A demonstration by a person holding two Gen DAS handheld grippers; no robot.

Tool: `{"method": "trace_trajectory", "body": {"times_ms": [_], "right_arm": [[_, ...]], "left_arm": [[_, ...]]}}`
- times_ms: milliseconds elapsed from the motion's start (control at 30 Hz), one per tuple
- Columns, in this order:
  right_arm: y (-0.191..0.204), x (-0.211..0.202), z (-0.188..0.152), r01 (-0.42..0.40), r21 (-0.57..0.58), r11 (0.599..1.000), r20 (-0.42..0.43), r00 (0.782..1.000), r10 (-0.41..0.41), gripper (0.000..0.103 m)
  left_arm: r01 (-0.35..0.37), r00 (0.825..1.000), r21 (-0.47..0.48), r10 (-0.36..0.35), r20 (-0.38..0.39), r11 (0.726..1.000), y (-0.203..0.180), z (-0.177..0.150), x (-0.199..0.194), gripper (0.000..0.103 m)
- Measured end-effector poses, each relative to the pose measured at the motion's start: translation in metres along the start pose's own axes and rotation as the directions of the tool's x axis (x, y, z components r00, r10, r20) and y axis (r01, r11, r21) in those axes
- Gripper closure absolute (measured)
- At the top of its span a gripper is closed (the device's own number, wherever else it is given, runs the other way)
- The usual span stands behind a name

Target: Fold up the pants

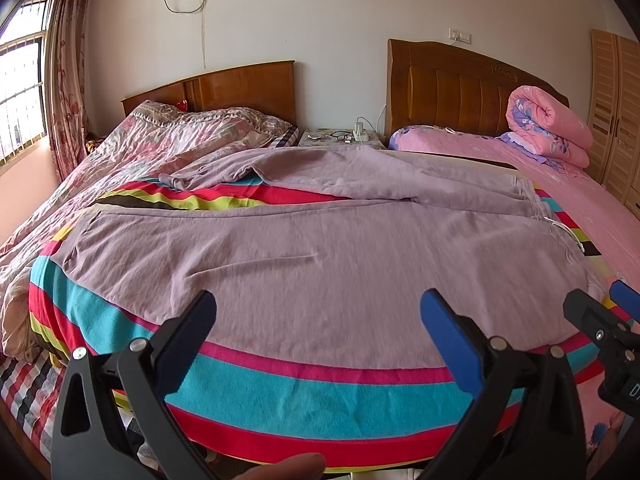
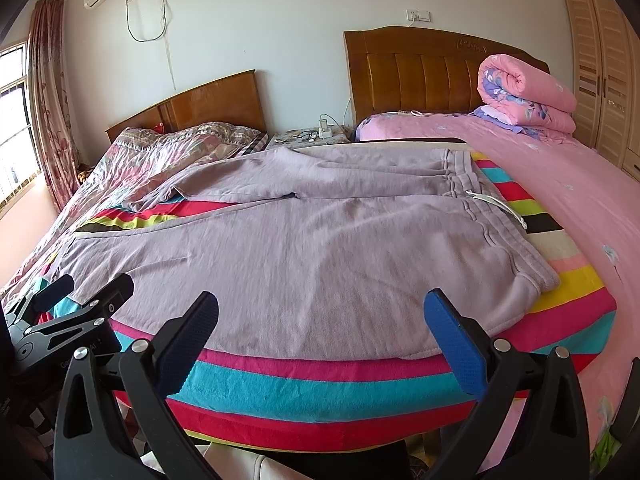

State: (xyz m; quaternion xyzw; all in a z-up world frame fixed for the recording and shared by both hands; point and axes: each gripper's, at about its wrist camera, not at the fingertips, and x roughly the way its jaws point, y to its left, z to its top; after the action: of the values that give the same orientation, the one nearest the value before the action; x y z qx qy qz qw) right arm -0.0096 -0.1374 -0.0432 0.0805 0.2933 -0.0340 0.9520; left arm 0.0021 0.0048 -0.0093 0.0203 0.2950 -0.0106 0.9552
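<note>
Pants: the lilac pants point(image 1: 304, 248) lie flat and spread out on the striped blanket point(image 1: 304, 396), which covers the near end of the bed; nothing is folded yet.
Layout: waistband point(image 2: 496, 236) at the right end of the blanket, with a white drawstring point(image 2: 498, 204) lying loose over it; the two legs run leftward and split apart, the far leg point(image 1: 224, 170) ending crumpled toward the floral quilt point(image 1: 132, 148). Judged: spread this way so each end can be reached from the blanket's near edge.
Left gripper: the left gripper point(image 1: 318, 312) hovers above the blanket's near edge, over the leg section, touching no cloth; its fingers point(image 1: 450, 340) stand wide apart and empty.
Right gripper: the right gripper point(image 2: 322, 312) hovers above the same edge, nearer the waistband, also clear of the cloth; its fingers point(image 2: 456, 344) are spread wide, holding nothing.
Reason for the pose: one tool per end suits pinching the near hem and lifting it evenly.
Step judged: approach before the first grasp.
Risk: the crumpled far leg may fold unevenly.
</note>
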Motion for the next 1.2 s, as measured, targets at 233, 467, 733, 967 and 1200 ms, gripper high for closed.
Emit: {"method": "trace_trajectory", "body": {"times_ms": [233,467,733,967,1200], "right_arm": [[-0.0007,0.0006,-0.0006,-0.004,0.002,1.000,-0.003,1.000,0.004,0.004],[-0.0015,0.0026,-0.0026,-0.008,0.007,1.000,-0.011,1.000,0.008,0.004],[-0.0022,0.0033,-0.0032,-0.012,0.010,1.000,-0.016,1.000,0.012,0.004],[-0.0024,0.0034,-0.0023,-0.012,0.010,1.000,-0.018,1.000,0.012,0.004],[-0.0014,0.0033,-0.0060,-0.015,0.016,1.000,-0.024,1.000,0.016,0.004]], "left_arm": [[0.001,1.000,0.000,-0.001,-0.001,1.000,0.0002,0.0003,0.0002,0.001],[0.001,1.000,0.000,-0.001,-0.001,1.000,0.0003,0.0007,0.0004,0.001],[0.001,1.000,0.000,-0.001,-0.003,1.000,-0.0002,-0.0004,0.0012,0.001],[0.001,1.000,0.000,-0.001,-0.005,1.000,-0.0007,-0.0014,0.0015,0.001],[0.002,1.000,0.000,-0.002,-0.009,1.000,-0.0018,-0.0041,0.0013,0.001]]}}
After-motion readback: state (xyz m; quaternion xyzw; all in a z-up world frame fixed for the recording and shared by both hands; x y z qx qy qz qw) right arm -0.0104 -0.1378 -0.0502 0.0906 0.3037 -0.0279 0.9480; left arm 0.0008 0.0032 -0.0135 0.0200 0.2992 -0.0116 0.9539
